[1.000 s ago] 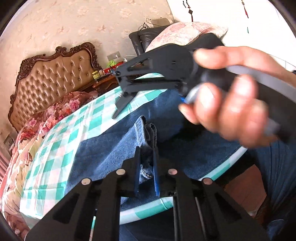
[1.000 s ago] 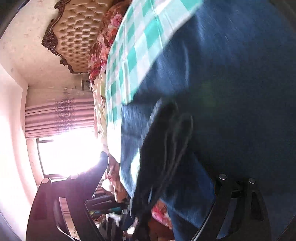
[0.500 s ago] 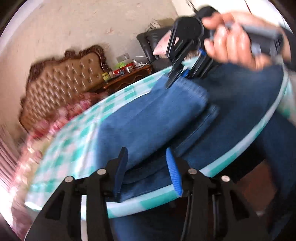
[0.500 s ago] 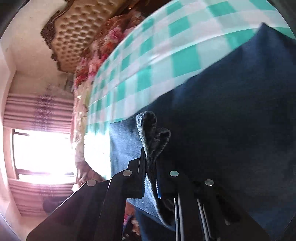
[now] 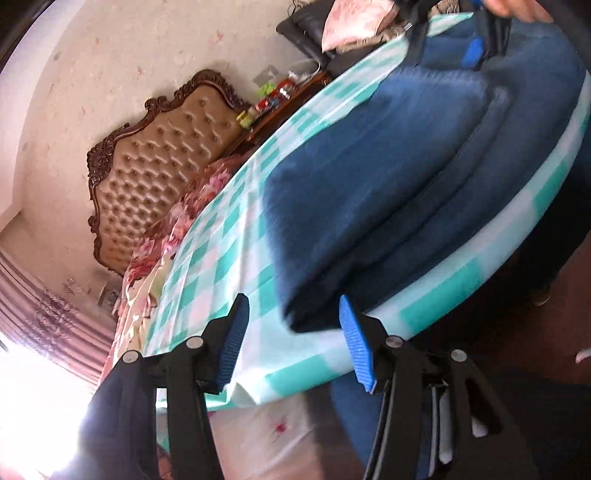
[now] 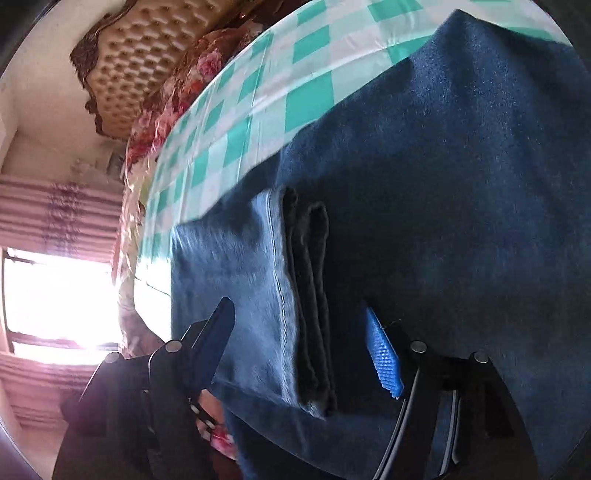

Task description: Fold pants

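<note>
Dark blue jeans point(image 5: 388, 177) lie folded in layers on the round table with a green-and-white check cloth point(image 5: 221, 258). My left gripper point(image 5: 295, 347) is open at the table's near edge; the corner of the folded jeans reaches between its blue pads point(image 5: 356, 350), which do not press on it. At the far side a hand point(image 5: 517, 7) holds my right gripper point(image 5: 476, 44) over the jeans. In the right wrist view my right gripper point(image 6: 303, 343) has its jaws opening; the stacked fold edge of the jeans point(image 6: 306, 295) lies between the fingers, untouched.
A bed with a tufted headboard point(image 5: 155, 162) and floral bedding point(image 5: 199, 192) stands behind the table. A nightstand with small items point(image 5: 280, 96) and a black chair with a pillow point(image 5: 332, 26) are at the back. A bright curtained window point(image 6: 55, 295) is on the left.
My left gripper let go of the jeans' edge and drew back down to the table's near rim. My right gripper shut on the folded edge, then opened again.
</note>
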`<state>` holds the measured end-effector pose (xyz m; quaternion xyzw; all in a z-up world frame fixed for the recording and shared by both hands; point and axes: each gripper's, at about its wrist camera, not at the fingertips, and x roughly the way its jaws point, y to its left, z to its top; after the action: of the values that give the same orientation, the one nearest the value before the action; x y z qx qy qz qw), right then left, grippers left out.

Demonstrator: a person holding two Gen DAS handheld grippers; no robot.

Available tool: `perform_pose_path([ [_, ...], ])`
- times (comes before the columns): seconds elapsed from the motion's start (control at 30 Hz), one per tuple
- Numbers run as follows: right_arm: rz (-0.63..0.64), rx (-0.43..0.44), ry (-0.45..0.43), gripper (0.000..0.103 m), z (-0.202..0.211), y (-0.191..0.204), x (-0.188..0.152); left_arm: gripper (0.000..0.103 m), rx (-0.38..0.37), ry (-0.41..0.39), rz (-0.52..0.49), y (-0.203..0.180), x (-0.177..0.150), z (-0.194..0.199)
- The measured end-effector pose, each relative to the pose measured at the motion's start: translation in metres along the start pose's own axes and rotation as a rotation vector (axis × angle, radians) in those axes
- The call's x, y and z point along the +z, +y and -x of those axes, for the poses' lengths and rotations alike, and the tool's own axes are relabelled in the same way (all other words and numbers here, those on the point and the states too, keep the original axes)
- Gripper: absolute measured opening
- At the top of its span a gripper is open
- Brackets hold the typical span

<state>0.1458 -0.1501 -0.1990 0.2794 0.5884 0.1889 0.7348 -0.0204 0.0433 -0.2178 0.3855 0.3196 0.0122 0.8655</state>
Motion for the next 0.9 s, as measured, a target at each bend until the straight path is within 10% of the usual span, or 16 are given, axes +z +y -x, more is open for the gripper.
perform_pose_path([
  [0.17, 0.081, -0.074, -0.003, 0.062, -0.004, 0.012, -0.011, 0.043, 0.002, 0.005, -0.05, 0.005, -0.006, -0.009],
  [0.23, 0.113, -0.125, 0.004, 0.014, -0.005, 0.013, -0.013, 0.03, -0.015, 0.008, -0.074, 0.005, -0.006, -0.013],
  [0.57, 0.089, -0.096, -0.001, 0.011, 0.021, 0.003, -0.028, 0.028, 0.046, 0.008, -0.176, -0.008, -0.008, -0.008],
  [0.9, 0.056, -0.073, 0.023, 0.012, 0.008, -0.013, -0.03, 0.045, -0.264, -0.304, -0.02, -0.023, 0.066, 0.08],
])
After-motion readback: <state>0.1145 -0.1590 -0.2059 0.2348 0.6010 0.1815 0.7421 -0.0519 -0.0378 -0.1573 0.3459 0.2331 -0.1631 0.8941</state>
